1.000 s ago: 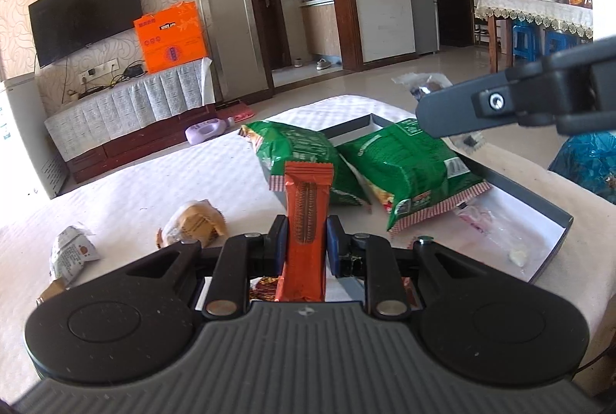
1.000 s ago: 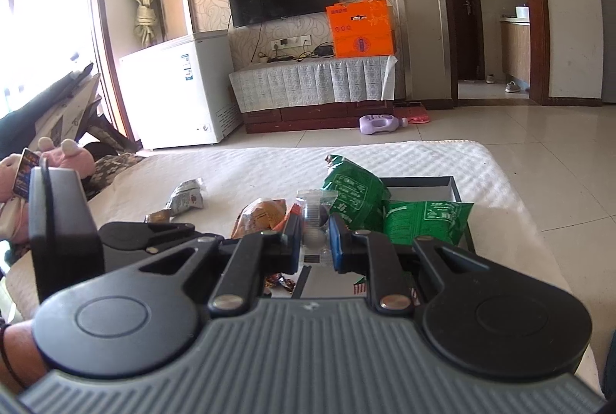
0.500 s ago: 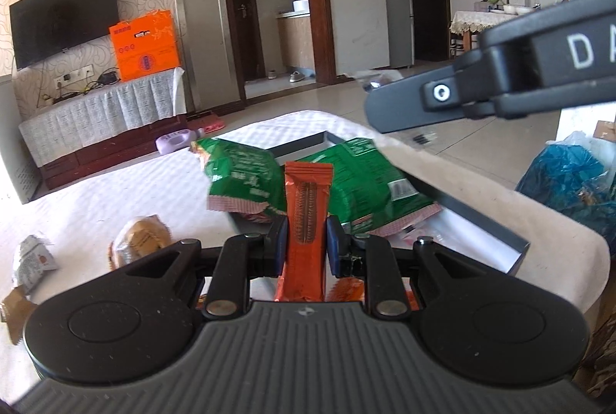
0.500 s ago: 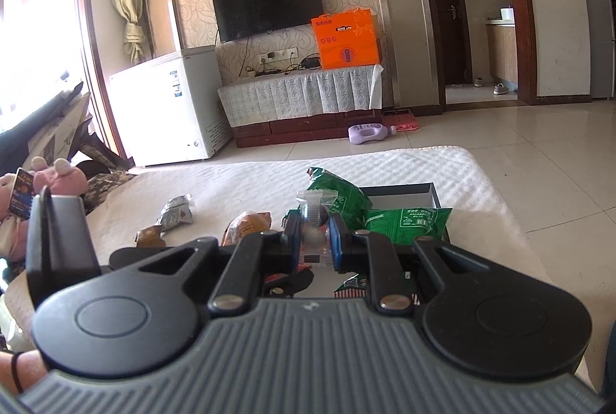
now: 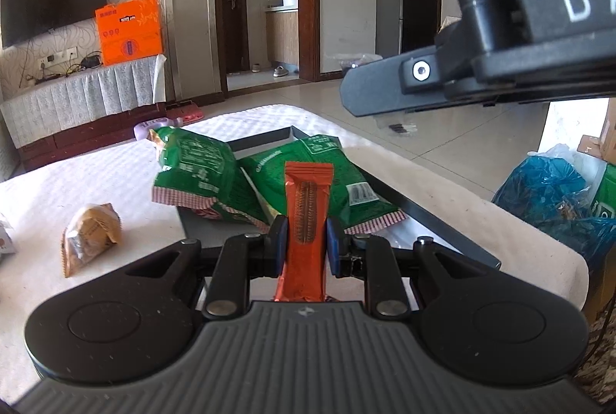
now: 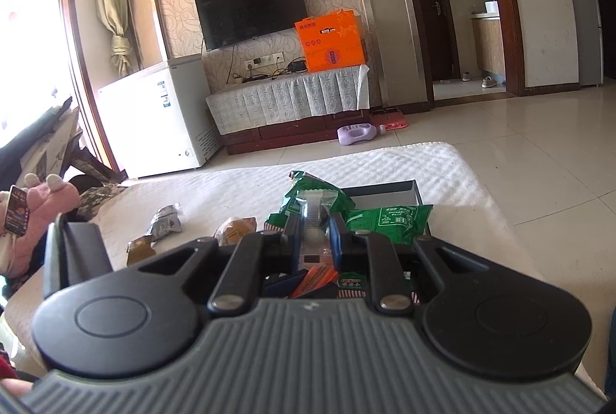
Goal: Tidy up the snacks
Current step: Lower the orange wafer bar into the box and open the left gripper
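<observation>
left gripper (image 5: 307, 246) clamped mid-length on orange snack bar (image 5: 307, 221), frame centre | right gripper (image 6: 315, 235) pinched on clear packet (image 6: 312, 221) | both judged light, crushable

Ahead of you, two puffy green snack bags (image 5: 269, 179) crowd the shallow grey tray (image 5: 431, 217); white tablecloth (image 5: 77, 183) beside it lies open.

My right claw (image 6: 315, 235) pinches a clear plastic snack packet (image 6: 313, 221) upright between its blue pads (image 6: 335, 235). Beyond it, two green crinkled snack bags (image 6: 385, 219) lie in a dark shallow rectangular tray (image 6: 385, 188) on the white-quilted desk (image 6: 238, 190). A tan wrapped bun (image 6: 233, 229) sits just left.
</observation>
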Demonstrator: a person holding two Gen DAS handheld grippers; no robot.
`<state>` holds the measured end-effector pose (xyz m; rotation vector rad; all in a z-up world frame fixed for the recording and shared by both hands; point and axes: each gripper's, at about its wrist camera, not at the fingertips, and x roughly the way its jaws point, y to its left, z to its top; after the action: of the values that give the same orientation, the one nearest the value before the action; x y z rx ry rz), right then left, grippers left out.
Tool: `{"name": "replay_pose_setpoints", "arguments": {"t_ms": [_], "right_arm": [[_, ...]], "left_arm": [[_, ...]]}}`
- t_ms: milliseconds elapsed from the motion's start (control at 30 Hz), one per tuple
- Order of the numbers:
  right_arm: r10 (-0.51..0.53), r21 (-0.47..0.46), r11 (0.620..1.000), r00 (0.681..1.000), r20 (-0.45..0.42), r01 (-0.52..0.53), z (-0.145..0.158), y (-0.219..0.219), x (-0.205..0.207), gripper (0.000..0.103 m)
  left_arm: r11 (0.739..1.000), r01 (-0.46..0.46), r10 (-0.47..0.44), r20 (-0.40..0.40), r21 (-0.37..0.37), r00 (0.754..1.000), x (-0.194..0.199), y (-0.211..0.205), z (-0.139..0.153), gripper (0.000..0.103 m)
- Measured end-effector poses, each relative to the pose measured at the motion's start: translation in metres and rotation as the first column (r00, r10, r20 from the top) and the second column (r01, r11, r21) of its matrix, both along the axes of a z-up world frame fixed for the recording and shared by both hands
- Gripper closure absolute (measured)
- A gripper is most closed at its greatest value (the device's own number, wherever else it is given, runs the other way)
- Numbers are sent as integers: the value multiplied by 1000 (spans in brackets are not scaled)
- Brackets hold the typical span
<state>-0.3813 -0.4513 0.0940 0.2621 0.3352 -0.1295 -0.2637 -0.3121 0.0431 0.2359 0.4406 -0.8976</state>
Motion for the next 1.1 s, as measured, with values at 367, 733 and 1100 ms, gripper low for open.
{"name": "replay_pose_setpoints", "arguments": {"t_ms": [367, 733, 1100], "right_arm": [[-7, 21, 1000, 1000, -12, 7, -3, -4, 1, 84], [7, 21, 1000, 999, -31, -6, -6, -4, 5, 84], [38, 14, 999, 997, -64, -37, -14, 3, 13, 84]], "left_arm": [[1000, 6, -6, -49, 2, 999, 4, -15, -16, 78], [1000, 20, -19, -40, 21, 999, 0, -19, -26, 61], [1000, 14, -14, 7, 28, 1000, -7, -6, -24, 42]]}}
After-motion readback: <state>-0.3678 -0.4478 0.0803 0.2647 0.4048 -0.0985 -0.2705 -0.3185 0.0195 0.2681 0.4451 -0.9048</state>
